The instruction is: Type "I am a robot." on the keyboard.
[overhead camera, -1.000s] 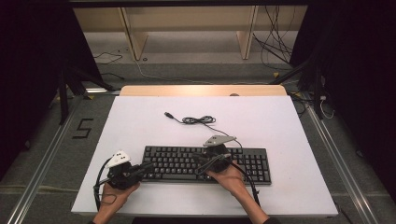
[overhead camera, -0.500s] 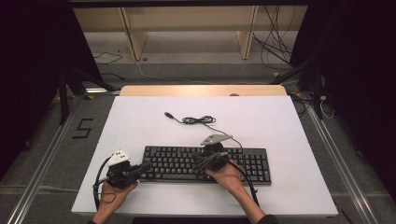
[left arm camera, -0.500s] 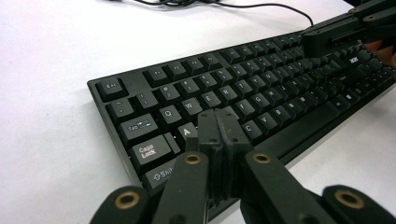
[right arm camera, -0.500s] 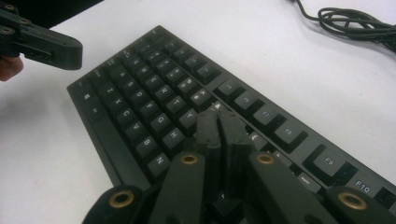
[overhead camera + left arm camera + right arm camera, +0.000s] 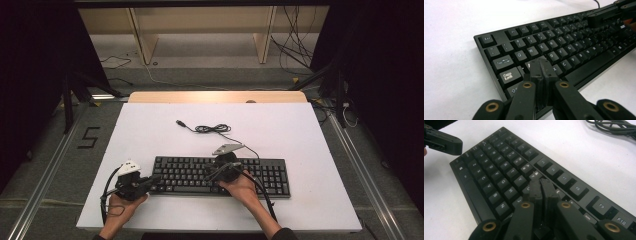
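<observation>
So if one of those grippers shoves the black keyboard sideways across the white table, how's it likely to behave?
The keyboard would probably slide as one stiff piece, being long, flat and rigid-looking. It lies low, so tipping seems unlikely. A shove at one end would likely swing it round. Its thin cable, loosely coiled behind it, looks floppy and should trail along.

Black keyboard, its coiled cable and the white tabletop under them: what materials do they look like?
Black full-size keyboard: looks like moulded plastic, matte; keycaps with white printed legends show a dull sheen in the gripper views. Thin black coiled cable: probably rubber or PVC sheath, smooth, lying in limp loops. White tabletop: flat, matte, no grain; laminate or painted board, can't tell which. A light wood-toned strip shows at its far edge.
</observation>
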`<control>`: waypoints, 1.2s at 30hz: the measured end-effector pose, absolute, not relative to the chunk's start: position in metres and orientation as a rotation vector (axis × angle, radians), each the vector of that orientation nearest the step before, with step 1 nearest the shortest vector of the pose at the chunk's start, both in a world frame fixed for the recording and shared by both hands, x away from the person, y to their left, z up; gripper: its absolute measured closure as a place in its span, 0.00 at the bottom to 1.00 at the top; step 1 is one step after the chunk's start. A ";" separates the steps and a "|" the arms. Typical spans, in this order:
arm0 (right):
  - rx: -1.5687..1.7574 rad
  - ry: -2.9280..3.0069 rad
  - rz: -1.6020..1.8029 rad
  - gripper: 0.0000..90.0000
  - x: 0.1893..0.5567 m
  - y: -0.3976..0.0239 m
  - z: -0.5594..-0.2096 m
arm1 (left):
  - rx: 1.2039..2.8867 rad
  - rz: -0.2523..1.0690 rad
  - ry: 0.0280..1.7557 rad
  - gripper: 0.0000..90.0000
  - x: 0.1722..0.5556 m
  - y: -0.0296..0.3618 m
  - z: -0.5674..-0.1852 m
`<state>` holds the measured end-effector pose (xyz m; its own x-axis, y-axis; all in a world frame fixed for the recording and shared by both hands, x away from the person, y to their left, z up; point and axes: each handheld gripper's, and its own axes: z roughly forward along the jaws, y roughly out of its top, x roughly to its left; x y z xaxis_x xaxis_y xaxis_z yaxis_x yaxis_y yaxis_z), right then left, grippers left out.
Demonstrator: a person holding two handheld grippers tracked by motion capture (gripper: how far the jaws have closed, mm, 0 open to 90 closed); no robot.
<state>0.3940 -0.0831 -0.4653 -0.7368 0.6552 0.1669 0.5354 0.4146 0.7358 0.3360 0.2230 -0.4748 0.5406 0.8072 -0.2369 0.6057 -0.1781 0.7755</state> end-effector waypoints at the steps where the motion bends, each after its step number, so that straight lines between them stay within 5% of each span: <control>1: 1.067 2.517 1.219 0.98 0.394 -0.082 -0.466 | 1.894 0.281 1.159 0.99 0.336 0.223 -0.476; 36: 1.074 2.535 1.165 0.98 0.399 -0.078 -0.474 | 1.949 0.255 1.207 0.99 0.341 0.223 -0.482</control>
